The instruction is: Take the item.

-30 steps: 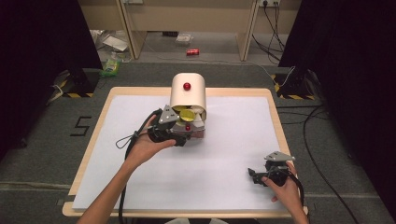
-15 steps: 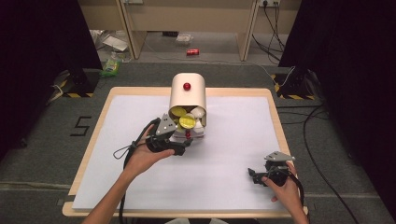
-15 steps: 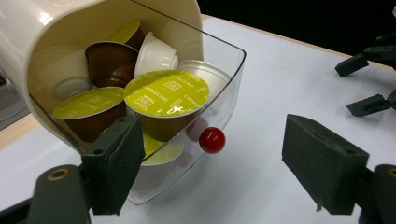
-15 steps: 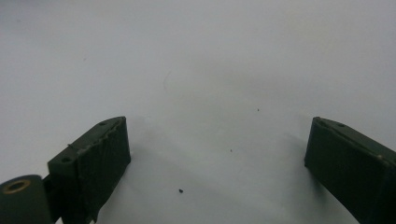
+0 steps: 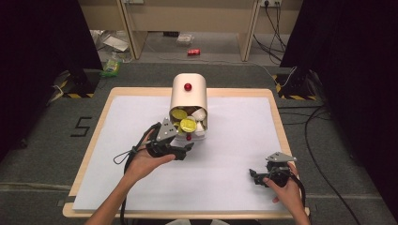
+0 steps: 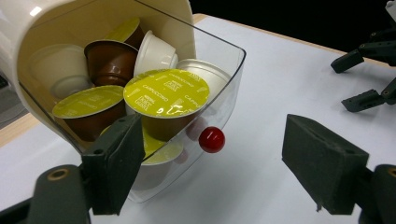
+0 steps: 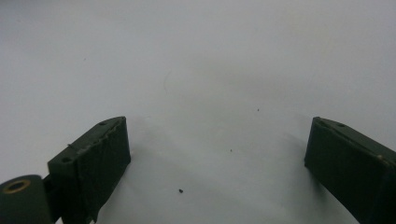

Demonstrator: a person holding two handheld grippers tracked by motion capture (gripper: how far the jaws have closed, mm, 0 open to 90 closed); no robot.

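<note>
White sheet over a wooden table (image 5: 277, 112), dark floor and cables beyond. Between the black jaws of the left gripper (image 6: 212, 179), plain gap: standing well apart, pads pressing on nothing, one pad just beside the clear wall of the drawer (image 6: 224, 100), the other well off over bare sheet. Just ahead of that gap, the drawer's small red knob (image 6: 211, 139), probably the point aimed at, since a knob like that makes the natural handle for pulling or pushing the drawer. Drawer itself pulled forward and tipped out from under the cream capsule dispenser (image 5: 189, 96), near the far middle of the table, so as to bring its load within reach. Inside the drawer, a loose heap of coffee capsules (image 6: 166, 93): yellow foil lids facing out, a brown cup and several white cups behind, lying every way. On top of the dispenser, a second red knob (image 5: 187, 86). Well away from the dispenser, toward the near right corner, the right gripper (image 5: 257, 176) resting low on the sheet, jaws likewise wide and empty, seemingly parked out of the way while the other hand works.
</note>
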